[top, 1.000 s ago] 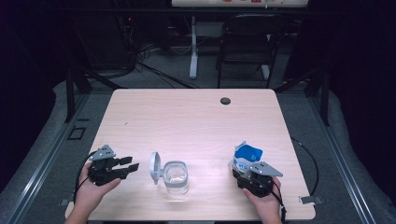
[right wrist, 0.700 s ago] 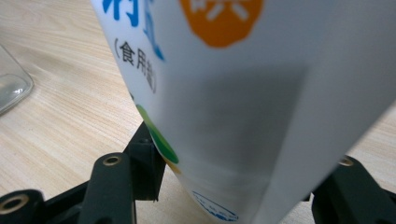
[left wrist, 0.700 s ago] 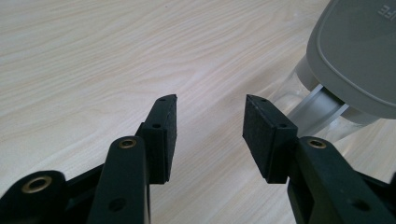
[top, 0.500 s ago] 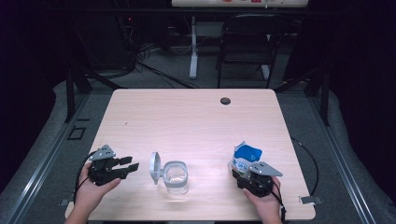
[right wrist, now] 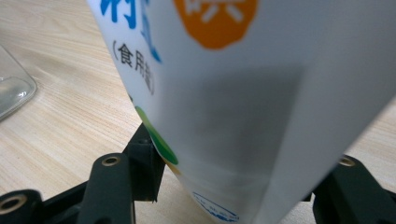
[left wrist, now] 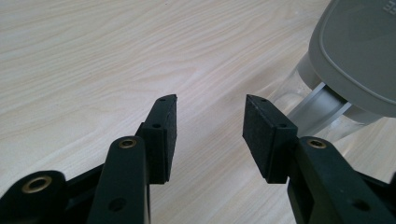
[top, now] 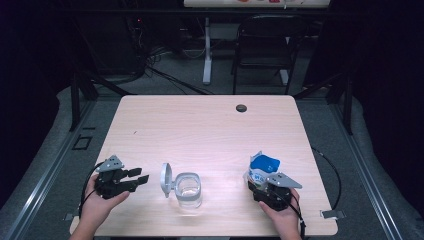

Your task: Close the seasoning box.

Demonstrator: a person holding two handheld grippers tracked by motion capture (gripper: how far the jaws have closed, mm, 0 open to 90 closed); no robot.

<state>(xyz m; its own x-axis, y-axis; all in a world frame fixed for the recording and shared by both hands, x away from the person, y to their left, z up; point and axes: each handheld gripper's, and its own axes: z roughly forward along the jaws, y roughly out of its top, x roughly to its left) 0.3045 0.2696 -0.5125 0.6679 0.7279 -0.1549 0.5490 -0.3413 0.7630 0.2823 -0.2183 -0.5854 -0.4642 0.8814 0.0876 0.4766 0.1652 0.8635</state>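
L gripper [top: 142, 177]: stood wide, empty, near jar [top: 188, 190].
R gripper [top: 256, 182]: clamped on pouch [top: 262, 167], on surface [top: 200, 130].

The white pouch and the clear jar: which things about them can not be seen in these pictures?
- White pouch, right gripper view: top is cut off by the frame edge; it hides the right jaw's pad.
- Pouch in high view: print too small to read.
- Clear jar, high view: contents, if any, cannot be told.
- Jar's grey lid, left gripper view: cut off by the frame.
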